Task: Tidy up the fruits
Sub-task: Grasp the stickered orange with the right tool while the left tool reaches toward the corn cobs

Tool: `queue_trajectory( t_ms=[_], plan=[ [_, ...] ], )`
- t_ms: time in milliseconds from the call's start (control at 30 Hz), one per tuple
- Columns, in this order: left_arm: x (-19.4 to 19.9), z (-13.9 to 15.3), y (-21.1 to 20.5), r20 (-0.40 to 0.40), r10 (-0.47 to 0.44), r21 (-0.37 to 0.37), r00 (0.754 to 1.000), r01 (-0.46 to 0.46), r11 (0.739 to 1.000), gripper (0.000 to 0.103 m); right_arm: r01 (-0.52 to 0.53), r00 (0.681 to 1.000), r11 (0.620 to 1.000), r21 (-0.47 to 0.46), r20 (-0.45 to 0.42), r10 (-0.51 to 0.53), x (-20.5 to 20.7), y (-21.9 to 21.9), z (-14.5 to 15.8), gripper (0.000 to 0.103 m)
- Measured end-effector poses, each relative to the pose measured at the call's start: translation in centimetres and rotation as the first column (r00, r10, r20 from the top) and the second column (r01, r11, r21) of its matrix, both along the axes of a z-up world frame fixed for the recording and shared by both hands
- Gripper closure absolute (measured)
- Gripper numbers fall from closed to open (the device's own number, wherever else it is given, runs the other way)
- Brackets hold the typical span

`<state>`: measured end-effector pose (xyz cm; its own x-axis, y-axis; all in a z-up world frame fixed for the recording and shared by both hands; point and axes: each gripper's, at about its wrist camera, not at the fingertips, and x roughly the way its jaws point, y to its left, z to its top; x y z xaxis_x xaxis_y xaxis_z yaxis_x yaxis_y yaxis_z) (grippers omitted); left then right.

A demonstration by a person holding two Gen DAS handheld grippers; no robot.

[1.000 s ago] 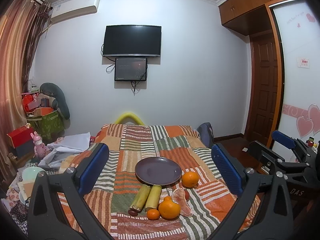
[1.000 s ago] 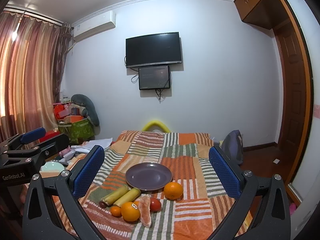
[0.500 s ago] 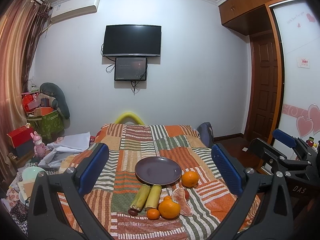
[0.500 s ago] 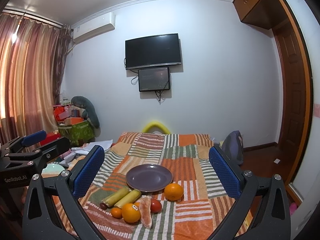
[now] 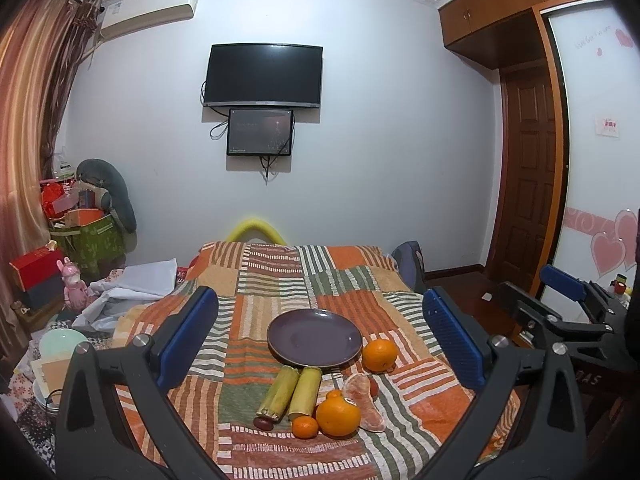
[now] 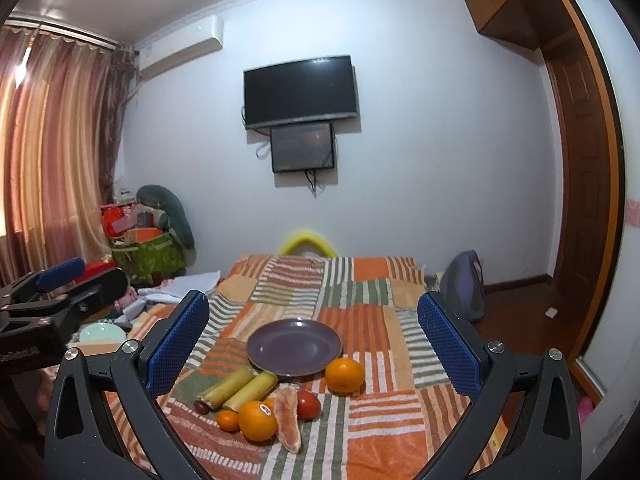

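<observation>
Soft bed could let the round orange, at 4 o'clock from the empty plate, roll away; both tongs, left and right, are wide open, holding nothing.

Little is reading clearly. The right gripper's black frame is showing pale letters "DAS", seen upside down from the left wrist view. The wardrobe's sliding door is carrying faint pink script, too small to read. The sticker on the large orange is illegible.
</observation>
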<state>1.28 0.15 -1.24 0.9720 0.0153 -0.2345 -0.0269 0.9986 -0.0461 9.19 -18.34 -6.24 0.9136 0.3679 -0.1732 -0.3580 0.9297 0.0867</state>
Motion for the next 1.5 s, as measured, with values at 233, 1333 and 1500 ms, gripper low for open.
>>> queue_trajectory(
  t_ms=[233,1333,1500],
  plan=[
    [2.1,-1.9,1.4,-0.081,0.0,-0.009,0.997,0.0,1.0,0.0,0.008,0.99,0.999,-0.046,-0.139,-0.015,3.1,0.6,-2.9,0.0],
    [9.9,-18.1,10.1,-0.565,-0.034,-0.093,0.824,-0.023,0.995,0.054,-0.385,0.763,0.917,-0.107,-0.595,0.251,10.4,10.1,-15.8,0.051],
    [10.0,-18.5,9.6,-0.571,-0.061,-0.095,0.818,0.007,0.995,0.056,-0.396,0.743,0.912,-0.102,-0.62,0.253,11.0,10.9,-16.6,0.051]
  ],
)
